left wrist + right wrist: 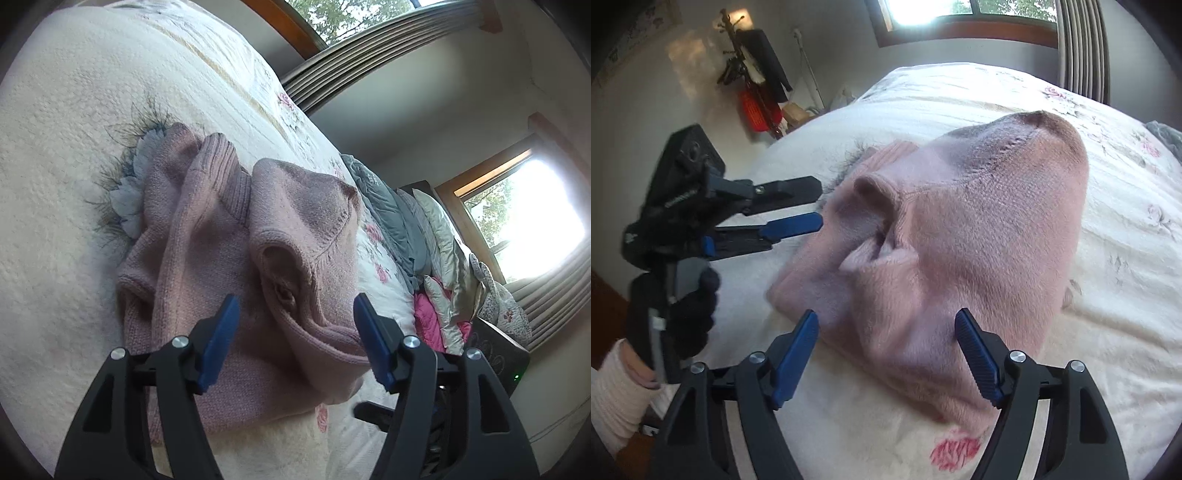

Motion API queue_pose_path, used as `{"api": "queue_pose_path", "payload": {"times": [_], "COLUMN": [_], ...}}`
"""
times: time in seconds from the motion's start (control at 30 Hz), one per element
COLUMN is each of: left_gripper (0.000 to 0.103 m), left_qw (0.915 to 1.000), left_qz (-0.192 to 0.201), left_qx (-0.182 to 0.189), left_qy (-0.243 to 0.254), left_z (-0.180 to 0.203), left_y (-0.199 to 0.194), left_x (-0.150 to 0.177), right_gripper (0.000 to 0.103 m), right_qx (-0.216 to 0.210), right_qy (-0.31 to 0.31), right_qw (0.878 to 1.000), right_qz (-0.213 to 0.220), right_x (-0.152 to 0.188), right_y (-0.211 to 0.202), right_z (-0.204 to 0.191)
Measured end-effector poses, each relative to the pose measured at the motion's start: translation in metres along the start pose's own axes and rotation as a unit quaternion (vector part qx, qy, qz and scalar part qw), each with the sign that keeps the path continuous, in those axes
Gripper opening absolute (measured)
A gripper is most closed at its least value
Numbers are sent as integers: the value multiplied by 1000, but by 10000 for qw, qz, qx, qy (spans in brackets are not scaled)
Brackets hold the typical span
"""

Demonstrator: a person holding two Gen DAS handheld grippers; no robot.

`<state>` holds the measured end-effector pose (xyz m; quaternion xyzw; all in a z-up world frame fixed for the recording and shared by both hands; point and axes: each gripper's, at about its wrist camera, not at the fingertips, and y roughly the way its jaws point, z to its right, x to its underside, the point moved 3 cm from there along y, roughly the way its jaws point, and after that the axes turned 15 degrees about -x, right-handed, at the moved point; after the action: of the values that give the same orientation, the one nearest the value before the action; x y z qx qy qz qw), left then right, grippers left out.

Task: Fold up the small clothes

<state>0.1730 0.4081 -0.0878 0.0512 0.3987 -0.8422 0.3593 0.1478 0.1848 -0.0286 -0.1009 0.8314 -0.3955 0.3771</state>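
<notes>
Sweater [236, 266]: pink knit, crumpled in a heap on the bed, partly bunched and raised into a hump, ribbed cuff turned up toward the far side.
Bed [66, 155]: covered by a cream quilt with printed flowers; blue feathery print peeking out from under the sweater's far edge.
Left tongs [295, 339]: spread wide, blue pads apart, nothing between them; hovering just above the near part of the sweater, contact not clear.
Right tongs [886, 354]: spread wide as well, empty, poised over the sweater's near edge.
Left wrist view only: pile of pillows and folded bedding [436, 258] in grey, white and pink at the far end of the bed; bright window [528, 225] with curtains beyond it.
Right wrist view only: left tongs seen from the side, fingers apart, tips next to the sweater's far-left edge; gloved hand [690, 314] gripping their handle, pale sleeve [617, 391] at the wrist; coat stand [753, 81] with dark and red items against the wall; red flower print [955, 452] on the quilt next to the sweater's hem.
</notes>
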Motion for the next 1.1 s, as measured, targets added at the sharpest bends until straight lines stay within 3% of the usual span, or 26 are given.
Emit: {"api": "queue_pose_path", "payload": {"times": [0.1, 0.13, 0.17, 0.27, 0.4, 0.57, 0.73, 0.87, 0.93, 1.0, 1.1], "left_gripper": [63, 63, 63, 63, 65, 72, 71, 67, 58, 28, 24], "left_qw": [9998, 9997, 9997, 9992, 9983, 9884, 9800, 9771, 9747, 9759, 9780], "left_qz": [-147, -171, -193, -308, -365, -636, -1159, -1091, -1097, -1181, -1150], "left_qx": [44, 36, 32, 52, 205, 930, 1082, 1329, 1400, 1354, 1344], "left_qy": [-140, -168, -177, -242, -416, -1022, -1200, -1252, -1353, -1238, -1106], "left_z": [-2, -2, -2, -1, -2, 4, 17, 25, 25, 27, 30], "left_y": [9, 13, 16, 25, 39, 68, 108, 115, 119, 126, 128], "left_x": [-5, -7, -9, -15, -24, -40, -39, -48, -53, -54, -55], "right_gripper": [77, 64, 36, 13, 11, 11, 11, 11, 11, 11, 12], "right_qx": [58, 73, 115, 36, -290, -211, -441, -580, -629, -641, -654], "right_qy": [-6, -114, -169, -76, -93, -248, -160, -138, -117, -102, -99], "right_qw": [9999, 9998, 9997, 9999, 9991, 9986, 9970, 9960, 9955, 9951, 9946], "right_qz": [-140, -140, -160, -102, 304, 407, 608, 672, 702, 747, 795], "right_x": [-7, -9, -10, -12, -9, -3, -3, -2, 2, 4, 3], "right_y": [21, 26, 29, 25, -8, -30, -40, -47, -51, -54, -56], "right_z": [3, 2, 2, 7, 6, 1, 3, 10, 11, 11, 9]}}
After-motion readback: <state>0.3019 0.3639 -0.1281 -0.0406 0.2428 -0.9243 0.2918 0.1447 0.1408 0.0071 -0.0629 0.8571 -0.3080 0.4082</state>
